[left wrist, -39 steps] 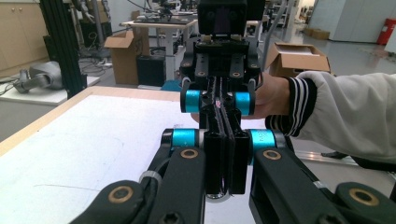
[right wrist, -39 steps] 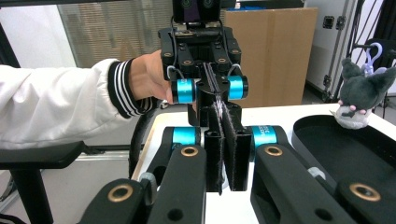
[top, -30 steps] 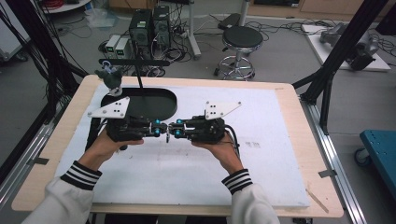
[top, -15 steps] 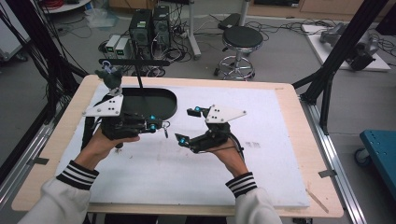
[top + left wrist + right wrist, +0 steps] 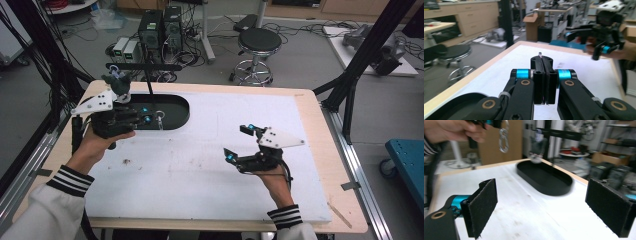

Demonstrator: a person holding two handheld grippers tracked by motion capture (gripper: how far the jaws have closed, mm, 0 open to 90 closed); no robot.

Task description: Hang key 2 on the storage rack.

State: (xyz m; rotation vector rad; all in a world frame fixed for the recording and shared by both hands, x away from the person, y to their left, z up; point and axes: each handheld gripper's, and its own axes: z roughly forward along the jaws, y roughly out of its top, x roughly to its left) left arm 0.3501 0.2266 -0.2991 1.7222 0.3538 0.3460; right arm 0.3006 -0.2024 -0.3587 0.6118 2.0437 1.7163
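Left gripper (image 5: pixel 150 119) pinches a small metal clip (image 5: pixel 159 120) tight between its jaws, over the black tray (image 5: pixel 177 107) near the far left corner of the tabletop (image 5: pixel 310 105). The clip hangs long-way down. Right gripper (image 5: pixel 239 142) has just opened wide, holds nothing, and sits well apart toward the right edge.

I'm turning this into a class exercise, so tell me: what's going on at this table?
A person works at a white-topped table with a hand-held tool in each hand. The left tool is shut on a small silver metal clip, held near the black oval tray. The right tool has just opened and holds nothing; it hangs over the table's right half, apart from the left tool.
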